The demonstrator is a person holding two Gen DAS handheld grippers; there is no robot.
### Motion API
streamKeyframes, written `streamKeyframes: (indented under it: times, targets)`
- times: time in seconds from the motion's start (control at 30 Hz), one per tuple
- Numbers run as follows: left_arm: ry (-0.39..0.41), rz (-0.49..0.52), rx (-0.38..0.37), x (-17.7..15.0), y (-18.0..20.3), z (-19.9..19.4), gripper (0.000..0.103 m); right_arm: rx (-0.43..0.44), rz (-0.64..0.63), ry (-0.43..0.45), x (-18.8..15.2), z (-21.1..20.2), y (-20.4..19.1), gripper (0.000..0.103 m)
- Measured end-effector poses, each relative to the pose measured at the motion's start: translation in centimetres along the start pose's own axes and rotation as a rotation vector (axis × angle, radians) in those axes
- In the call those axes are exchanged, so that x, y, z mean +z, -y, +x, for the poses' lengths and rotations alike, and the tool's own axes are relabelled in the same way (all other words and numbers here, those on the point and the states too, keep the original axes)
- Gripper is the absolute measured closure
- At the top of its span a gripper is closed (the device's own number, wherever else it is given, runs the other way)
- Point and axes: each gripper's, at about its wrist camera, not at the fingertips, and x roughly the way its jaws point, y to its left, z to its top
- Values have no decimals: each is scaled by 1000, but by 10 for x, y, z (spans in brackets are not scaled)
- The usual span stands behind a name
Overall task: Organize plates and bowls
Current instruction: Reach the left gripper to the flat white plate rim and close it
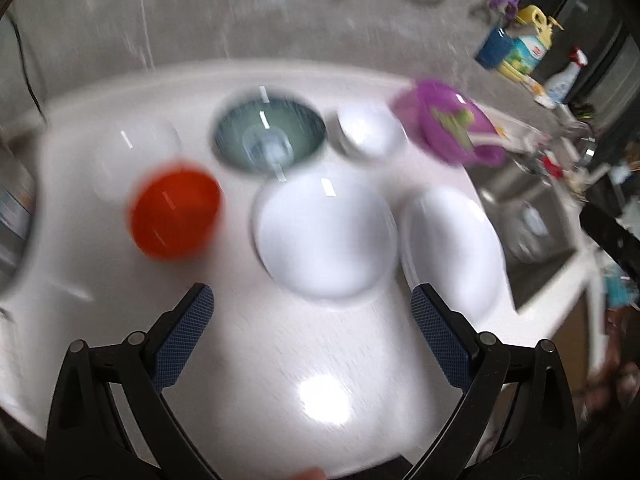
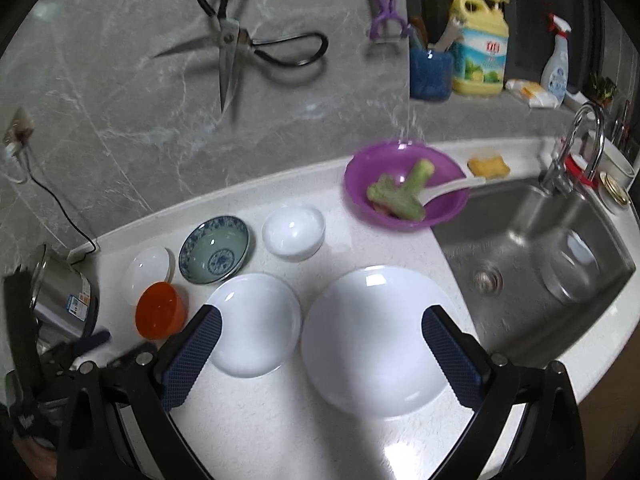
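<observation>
On the white counter (image 2: 280,420) lie two white plates: a small one (image 2: 256,324) (image 1: 324,236) and a large one (image 2: 376,340) (image 1: 452,240). Behind them stand an orange bowl (image 2: 160,316) (image 1: 176,220), a clear white bowl (image 2: 146,274) (image 1: 136,160), a blue-patterned bowl (image 2: 214,254) (image 1: 270,134), a small white bowl (image 2: 294,232) (image 1: 370,132) and a purple bowl (image 2: 404,184) (image 1: 444,120) holding broccoli and a white spoon. My left gripper (image 1: 312,304) is open and empty, just short of the small plate; its view is blurred. My right gripper (image 2: 320,324) is open and empty above the two plates.
A steel sink (image 2: 532,264) with a tap and a glass lies right of the counter. A steel pot (image 2: 60,292) stands at the left edge. Scissors (image 2: 236,48) and a purple peeler hang on the grey wall. Detergent and a spray bottle stand behind the sink.
</observation>
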Motion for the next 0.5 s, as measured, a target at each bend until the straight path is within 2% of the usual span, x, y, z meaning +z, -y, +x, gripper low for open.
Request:
streamKeyframes:
  times: [0.07,0.13,0.3,0.33,0.4,0.43,0.5]
  targets:
    - [-75,-18,-4,-22,-10,23,4,11,-14,24,-12,1,15,1]
    - [-102,-25,-3,-41,-13,37,9,24,-6,-9,-26,11,41,1]
    - [-57,-45,-96,-71,-1,51,9,94,130,-108,-37,50,120,5]
    - [-72,-70,-112,-73,4,56,9,114,155,-124,-36,57,134,8]
    - [-122,-179,-87,-71,16,69,11,172,191,-146,-28,75,164,9]
    - [-122,-223,-79,-71,24,76,13,201,196,-158,-24,84,175,10]
    - [-77,-258,-94,-66,42,87,28,280,192,-206,-15,106,199,16]
